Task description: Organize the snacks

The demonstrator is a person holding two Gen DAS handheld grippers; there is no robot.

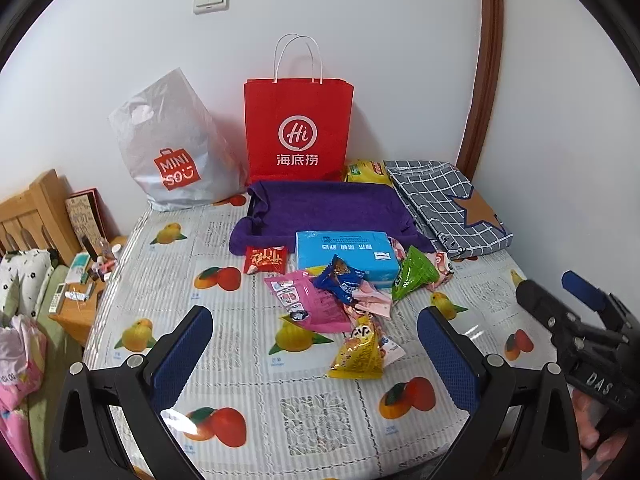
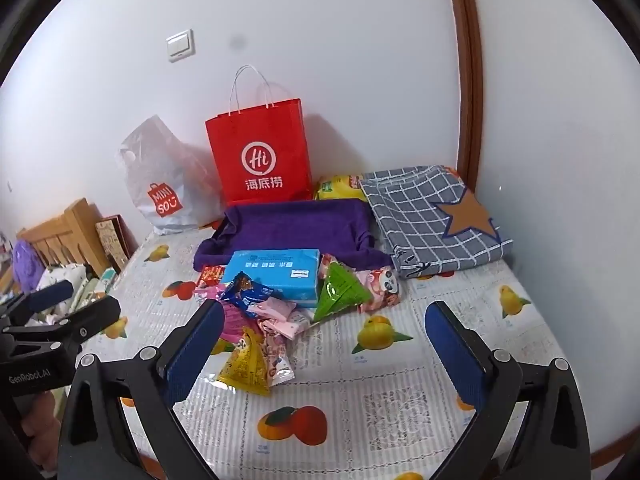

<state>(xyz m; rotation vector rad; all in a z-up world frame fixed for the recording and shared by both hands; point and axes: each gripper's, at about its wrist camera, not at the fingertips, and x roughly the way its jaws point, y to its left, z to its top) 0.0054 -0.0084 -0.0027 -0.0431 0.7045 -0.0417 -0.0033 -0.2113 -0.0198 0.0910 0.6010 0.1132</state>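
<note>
I hold my left gripper (image 1: 316, 344) tilted down over the fruit-printed tablecloth (image 1: 224, 240), jaws spread wide with nothing between the pads. The snack pile (image 1: 340, 292) lies just beyond at twelve o'clock: a pink foil pouch (image 1: 308, 300), a yellow pyramid packet (image 1: 356, 356), a dark blue wrapper (image 1: 340, 280) and a green pyramid packet (image 1: 414, 274), all crowded against a light blue tissue pack (image 1: 344, 250). My right gripper (image 2: 324, 344) tips down likewise, jaws wide and empty, the pile at eleven o'clock. A purple fabric tray (image 2: 292, 228) sits behind the tissues. Small pink wrappers (image 2: 280, 316) overlap, so I cannot count them.
</note>
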